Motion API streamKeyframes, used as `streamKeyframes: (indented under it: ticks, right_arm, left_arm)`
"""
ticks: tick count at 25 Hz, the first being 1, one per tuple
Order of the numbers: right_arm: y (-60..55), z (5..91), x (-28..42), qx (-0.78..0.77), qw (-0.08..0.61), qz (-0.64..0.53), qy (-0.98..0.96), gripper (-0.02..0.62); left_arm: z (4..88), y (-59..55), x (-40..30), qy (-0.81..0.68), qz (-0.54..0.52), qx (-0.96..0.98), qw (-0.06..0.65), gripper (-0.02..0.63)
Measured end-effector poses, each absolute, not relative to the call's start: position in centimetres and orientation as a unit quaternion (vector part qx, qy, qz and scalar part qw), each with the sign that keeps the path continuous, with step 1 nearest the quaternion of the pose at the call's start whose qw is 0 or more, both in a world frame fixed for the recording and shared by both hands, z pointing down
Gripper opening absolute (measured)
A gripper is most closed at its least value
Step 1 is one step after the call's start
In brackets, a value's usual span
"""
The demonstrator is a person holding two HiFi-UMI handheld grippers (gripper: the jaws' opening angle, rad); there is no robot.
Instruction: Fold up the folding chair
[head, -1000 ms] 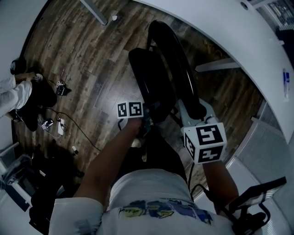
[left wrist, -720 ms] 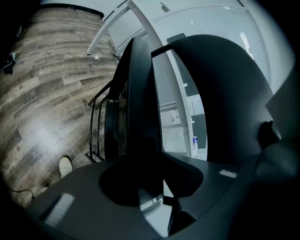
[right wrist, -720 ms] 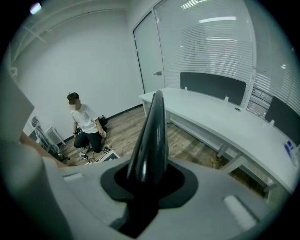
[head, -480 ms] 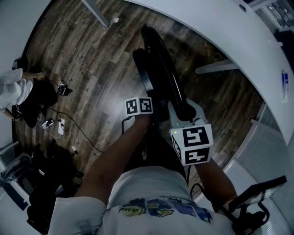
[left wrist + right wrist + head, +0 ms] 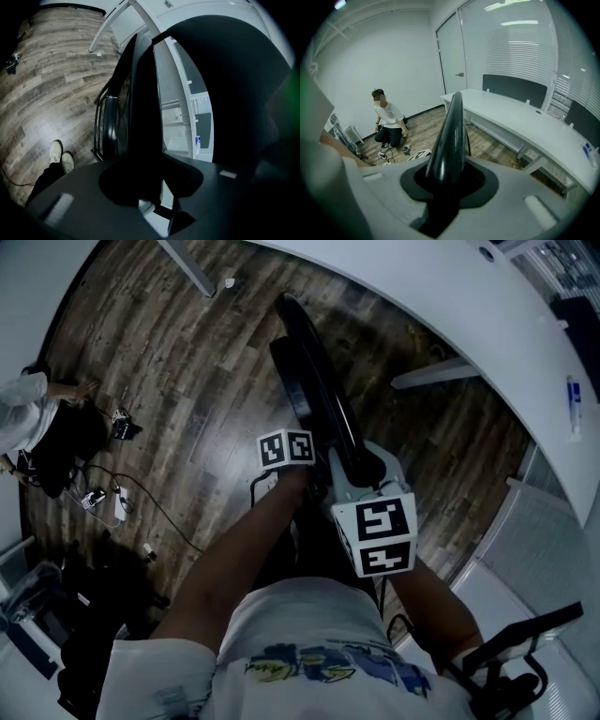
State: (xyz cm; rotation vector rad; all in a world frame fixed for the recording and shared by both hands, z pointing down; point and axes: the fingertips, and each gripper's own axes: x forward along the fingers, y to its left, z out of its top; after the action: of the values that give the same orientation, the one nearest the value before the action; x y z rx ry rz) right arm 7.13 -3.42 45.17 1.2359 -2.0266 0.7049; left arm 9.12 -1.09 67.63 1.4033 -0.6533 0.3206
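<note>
The black folding chair (image 5: 314,399) stands on the wood floor in front of me, its seat and backrest close together and almost flat. My left gripper (image 5: 305,482) is shut on the edge of the seat panel (image 5: 140,93), which runs straight into the left gripper (image 5: 145,187) jaws. My right gripper (image 5: 354,463) grips the top of the glossy backrest (image 5: 450,136). The right gripper (image 5: 445,183) jaws have just been opening slightly, and the backrest edge stays pressed between them. Both sets of fingertips are hidden by the chair in the head view.
A long curved white desk (image 5: 450,315) with slanted legs (image 5: 441,371) stands just beyond the chair. A person (image 5: 389,119) crouches on the floor at the left among cables and a power strip (image 5: 117,502). Dark bags (image 5: 94,615) lie at my lower left. My shoes (image 5: 61,157) are by the chair's feet.
The seat and backrest have closed toward each other, so the chair looks narrower. My right gripper has shifted left toward the left one, and both have moved slightly up the picture.
</note>
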Motion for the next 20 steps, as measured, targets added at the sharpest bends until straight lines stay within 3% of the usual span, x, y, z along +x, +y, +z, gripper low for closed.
streamKeyframes:
  ticks: [20]
  right_arm:
    - [-2.8,44.1,0.7,0.477,0.366,0.244,-0.761,0.081]
  left_arm:
    - [66.0,-1.0,6.1,-0.264,0.162,0.642,0.701,0.129]
